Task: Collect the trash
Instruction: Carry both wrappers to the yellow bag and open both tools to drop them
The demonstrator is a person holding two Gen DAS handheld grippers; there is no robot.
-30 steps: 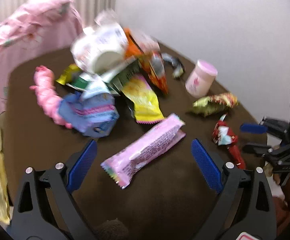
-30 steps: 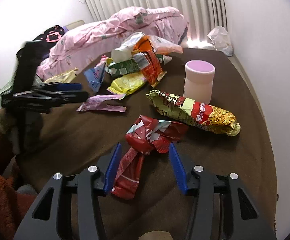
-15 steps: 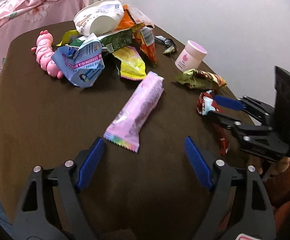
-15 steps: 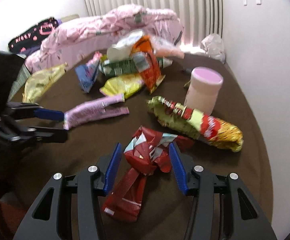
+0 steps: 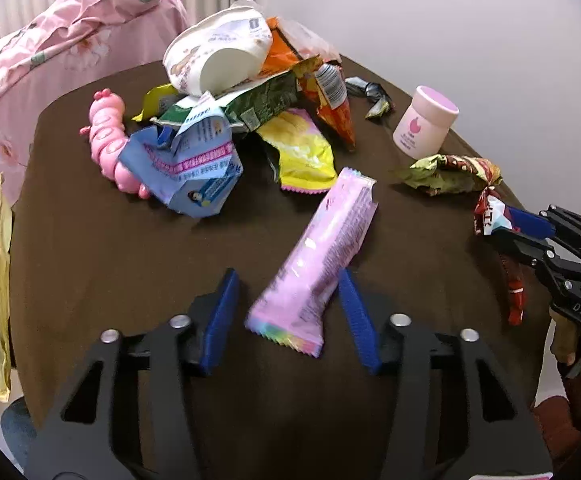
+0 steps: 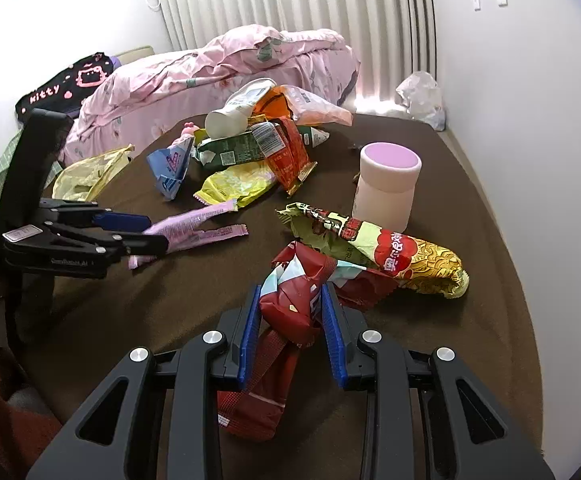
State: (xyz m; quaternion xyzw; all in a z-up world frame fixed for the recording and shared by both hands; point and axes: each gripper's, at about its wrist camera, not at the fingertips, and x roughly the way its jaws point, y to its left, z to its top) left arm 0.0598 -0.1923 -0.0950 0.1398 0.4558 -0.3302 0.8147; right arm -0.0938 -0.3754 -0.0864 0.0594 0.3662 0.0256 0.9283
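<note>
Brown table (image 5: 90,260) by pink bedding (image 6: 218,68); both hand-held grippers closing, left (image 5: 286,312) around pink wrapper (image 5: 322,256), right (image 6: 290,320) pinching red wrapper (image 6: 290,304).

Both wrist views close, angled down; share brown table (image 5: 90,260), each showing other's fingers.

Stood in a white-walled (image 6: 530,80) room, a brown table (image 6: 470,312). Behind it, a bed under a pink flowered quilt (image 6: 218,68). Beyond, pale vertical blinds (image 6: 298,0), daylight glowing at their foot.
</note>
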